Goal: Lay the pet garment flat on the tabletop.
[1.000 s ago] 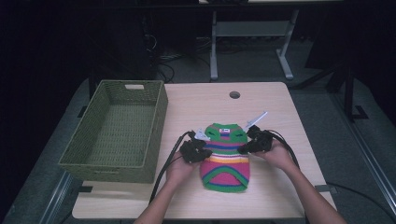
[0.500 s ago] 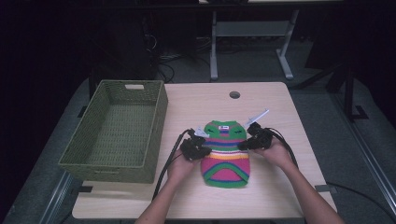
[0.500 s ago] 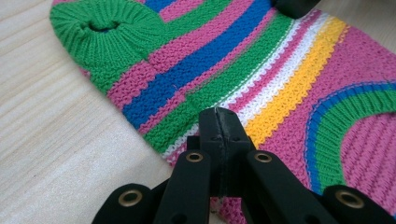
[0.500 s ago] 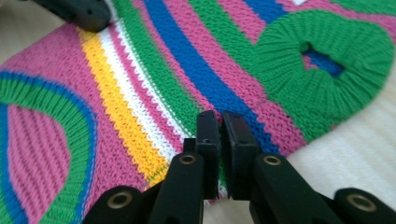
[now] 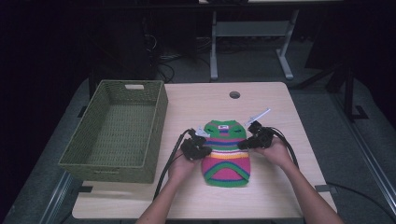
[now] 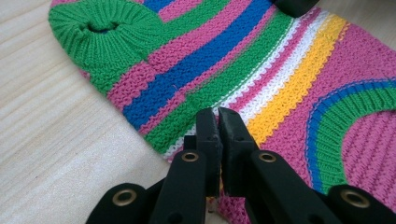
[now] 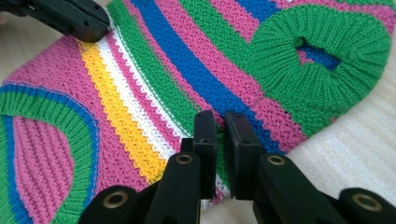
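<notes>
Striped knit sweater [image 5: 227, 153] lies flat on the table [image 5: 280, 200], right of the green wicker basket [image 5: 116, 133]. My left gripper [image 6: 217, 116] and right gripper [image 7: 221, 122] sit at its side edges, jaws just easing apart, narrow slits, knit edge between them, barely pinched.

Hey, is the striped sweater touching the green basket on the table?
Apart. The high view shows the sweater lying flat on the table, with a strip of bare tabletop between its left edge and the basket.
</notes>
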A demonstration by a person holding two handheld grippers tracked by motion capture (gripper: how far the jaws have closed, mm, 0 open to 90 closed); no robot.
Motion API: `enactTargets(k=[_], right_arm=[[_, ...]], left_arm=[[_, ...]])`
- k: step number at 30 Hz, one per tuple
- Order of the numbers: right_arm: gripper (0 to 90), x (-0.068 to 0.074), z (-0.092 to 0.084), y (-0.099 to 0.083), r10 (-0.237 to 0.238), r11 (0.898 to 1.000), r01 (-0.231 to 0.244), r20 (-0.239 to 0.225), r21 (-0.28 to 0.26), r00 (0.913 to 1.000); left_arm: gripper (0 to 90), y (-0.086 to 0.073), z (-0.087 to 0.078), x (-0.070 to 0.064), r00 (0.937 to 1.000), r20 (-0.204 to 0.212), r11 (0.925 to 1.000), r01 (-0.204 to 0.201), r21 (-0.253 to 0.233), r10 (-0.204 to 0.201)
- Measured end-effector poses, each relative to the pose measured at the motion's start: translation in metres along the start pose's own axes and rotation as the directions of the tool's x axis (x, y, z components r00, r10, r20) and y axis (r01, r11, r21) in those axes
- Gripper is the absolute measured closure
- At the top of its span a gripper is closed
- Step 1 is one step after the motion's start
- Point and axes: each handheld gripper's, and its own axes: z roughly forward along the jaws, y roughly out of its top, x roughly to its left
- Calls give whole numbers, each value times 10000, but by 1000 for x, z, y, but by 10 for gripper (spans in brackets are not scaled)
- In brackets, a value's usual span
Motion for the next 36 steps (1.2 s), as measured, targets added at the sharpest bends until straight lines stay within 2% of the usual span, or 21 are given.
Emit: enactTargets(k=[3, 6, 8, 11, 15, 18, 20, 23, 27, 29, 32, 36], right_arm=[[753, 0, -2, 1, -6, 10000, 6, -39, 46, 10000], [742, 3, -5, 3, -180, 9998, 178, -174, -133, 9997], [727, 4, -5, 6, -195, 9996, 191, -210, -213, 9996], [702, 5, -6, 8, -205, 9985, 187, -352, -512, 9992], [649, 6, -7, 8, -212, 9986, 192, -410, -492, 9989], [623, 4, -11, 6, -83, 9977, 47, -531, -679, 9986], [603, 4, -15, 4, -3, 9968, -44, -597, -794, 9982], [523, 6, -18, 2, 42, 9961, -97, -630, -877, 9980], [486, 7, -23, 0, -27, 9950, -47, -739, -999, 9973], [469, 7, -27, -1, -81, 9940, 12, -619, -1095, 9981], [470, 8, -32, -2, -142, 9931, 73, -588, -1171, 9982], [457, 8, -36, -6, -206, 9921, 126, -631, -1245, 9978]], left_arm=[[801, 1, -2, 0, 10000, -30, 10000, 22, -36, -22], [762, 3, -2, 1, 9999, 114, 9999, 120, -42, -119], [754, 4, -3, 0, 9998, 135, 9997, 169, -148, -167], [737, 7, -6, 0, 9999, 106, 9999, -36, -108, 37], [715, 10, -12, -1, 9998, 210, 9997, 20, -257, -15], [701, 11, -15, -1, 9998, 216, 9995, -20, -323, 27], [685, 10, -18, -1, 9997, 237, 9989, 55, -461, -44], [664, 10, -21, 0, 9994, 311, 9982, 136, -587, -118], [649, 8, -27, 1, 9980, 530, 9958, 392, -833, -349], [633, 7, -29, 2, 9977, 562, 9953, 418, -876, -370], [567, 6, -32, 0, 9981, 416, 9940, 490, -975, -451], [480, 4, -34, 0, 9984, 428, 9940, 400, -1016, -358]])
